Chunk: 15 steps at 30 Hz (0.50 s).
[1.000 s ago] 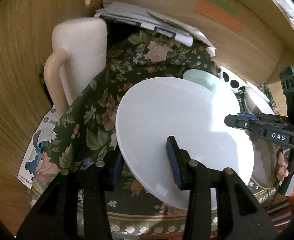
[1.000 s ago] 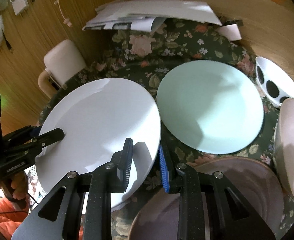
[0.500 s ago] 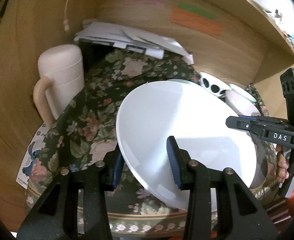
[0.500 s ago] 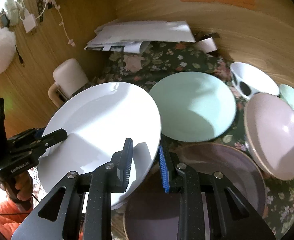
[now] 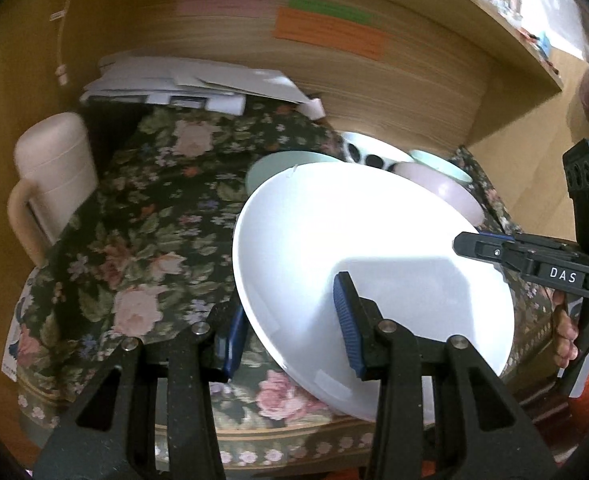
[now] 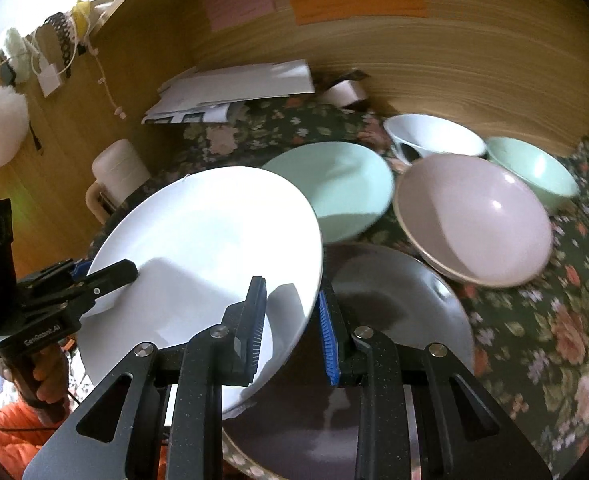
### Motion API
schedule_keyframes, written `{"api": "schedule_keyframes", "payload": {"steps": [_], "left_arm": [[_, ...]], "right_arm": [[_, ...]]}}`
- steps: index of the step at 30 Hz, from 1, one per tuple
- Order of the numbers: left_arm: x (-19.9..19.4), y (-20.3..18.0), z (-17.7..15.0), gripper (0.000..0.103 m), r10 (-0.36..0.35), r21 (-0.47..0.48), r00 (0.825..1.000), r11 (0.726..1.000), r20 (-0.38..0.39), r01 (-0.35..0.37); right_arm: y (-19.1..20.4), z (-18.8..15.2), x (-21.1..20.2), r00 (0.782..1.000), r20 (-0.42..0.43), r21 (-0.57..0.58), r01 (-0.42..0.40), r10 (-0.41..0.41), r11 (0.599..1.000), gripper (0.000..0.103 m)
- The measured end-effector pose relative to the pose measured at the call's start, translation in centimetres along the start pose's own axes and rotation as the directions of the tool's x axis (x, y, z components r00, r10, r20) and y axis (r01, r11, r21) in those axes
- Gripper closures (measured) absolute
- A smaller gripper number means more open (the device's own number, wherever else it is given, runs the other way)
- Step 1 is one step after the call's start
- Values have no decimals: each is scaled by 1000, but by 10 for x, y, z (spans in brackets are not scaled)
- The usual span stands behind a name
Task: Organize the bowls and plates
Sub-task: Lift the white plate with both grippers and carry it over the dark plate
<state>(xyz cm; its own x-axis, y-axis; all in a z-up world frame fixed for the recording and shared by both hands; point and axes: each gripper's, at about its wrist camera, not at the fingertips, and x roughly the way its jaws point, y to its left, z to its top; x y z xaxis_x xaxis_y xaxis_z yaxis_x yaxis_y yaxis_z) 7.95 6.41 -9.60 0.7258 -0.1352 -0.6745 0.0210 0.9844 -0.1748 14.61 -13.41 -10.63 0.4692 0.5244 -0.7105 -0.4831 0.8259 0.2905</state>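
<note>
Both grippers clamp the same white plate (image 6: 214, 240), which is tilted and lifted off the flowered tablecloth (image 5: 142, 240). The left gripper (image 5: 290, 320) pinches the plate's near rim, one blue pad under it and one on top. The right gripper (image 6: 290, 320) pinches the opposite edge, its pads close together on the rim; it also shows at the right of the left wrist view (image 5: 490, 250), its upper finger lying across the plate's face. Behind the white plate a pale green plate (image 6: 346, 184) lies flat on the cloth. To the right of it sits a pink bowl (image 6: 474, 224), tipped a little, with a white bowl with dark spots (image 6: 434, 140) and a small green bowl (image 6: 534, 168) just behind it. A dark plate (image 6: 394, 312) lies under the right gripper's fingers, near the table's edge. A cream mug with a handle (image 5: 50, 176) stands at the left by the wooden wall, and a heap of white papers (image 5: 190, 84) rests at the back.
</note>
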Motion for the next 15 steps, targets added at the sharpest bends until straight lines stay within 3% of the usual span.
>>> {"api": "schedule_keyframes", "payload": {"steps": [15], "left_arm": [[33,-46,-5,62,-85,77,993,993,-82,91]], "right_arm": [[-46,-32,-22,997,-2,122,75,-75,990,80]]}}
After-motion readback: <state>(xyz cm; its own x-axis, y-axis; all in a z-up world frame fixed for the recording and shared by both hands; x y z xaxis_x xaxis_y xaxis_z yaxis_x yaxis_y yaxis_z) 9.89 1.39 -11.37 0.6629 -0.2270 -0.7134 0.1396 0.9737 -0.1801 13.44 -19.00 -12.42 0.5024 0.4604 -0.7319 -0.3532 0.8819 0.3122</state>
